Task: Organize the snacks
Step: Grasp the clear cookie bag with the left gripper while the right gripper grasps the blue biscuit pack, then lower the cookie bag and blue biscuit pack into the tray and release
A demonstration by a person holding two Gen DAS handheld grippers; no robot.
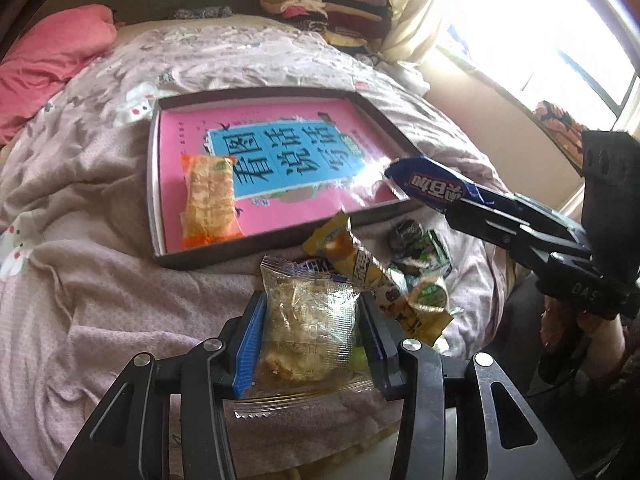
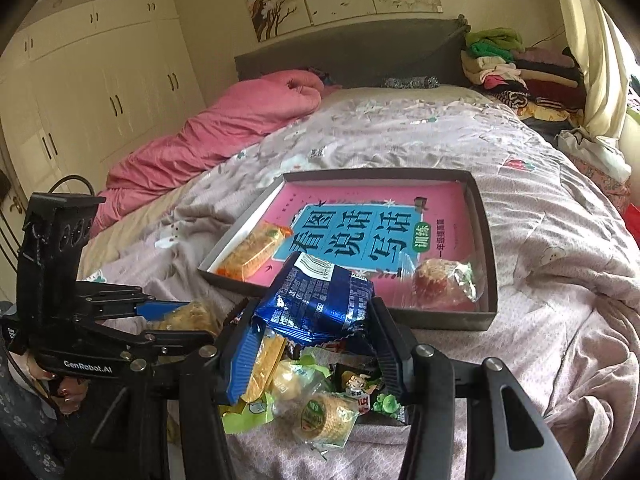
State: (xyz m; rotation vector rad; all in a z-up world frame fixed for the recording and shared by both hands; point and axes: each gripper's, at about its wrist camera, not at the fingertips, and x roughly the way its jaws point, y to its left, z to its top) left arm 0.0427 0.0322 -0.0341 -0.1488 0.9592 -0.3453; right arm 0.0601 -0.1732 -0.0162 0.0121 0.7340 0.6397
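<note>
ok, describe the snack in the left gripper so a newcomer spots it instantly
On the bed, find the shallow grey tray lined with a pink book. Nearer than it lies a snack pile; the left gripper clamps the clear-wrapped pastry, the only see-through packet, showing pale crumbly cake.

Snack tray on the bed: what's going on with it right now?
Both hand-held grippers are carrying snacks. The left hand-held gripper clamps a clear-wrapped pastry; the right hand-held gripper holds a blue foil packet. The tray already holds an orange-wrapped snack and a reddish wrapped one. More snacks sit in a pile on the bedspread before it.
</note>
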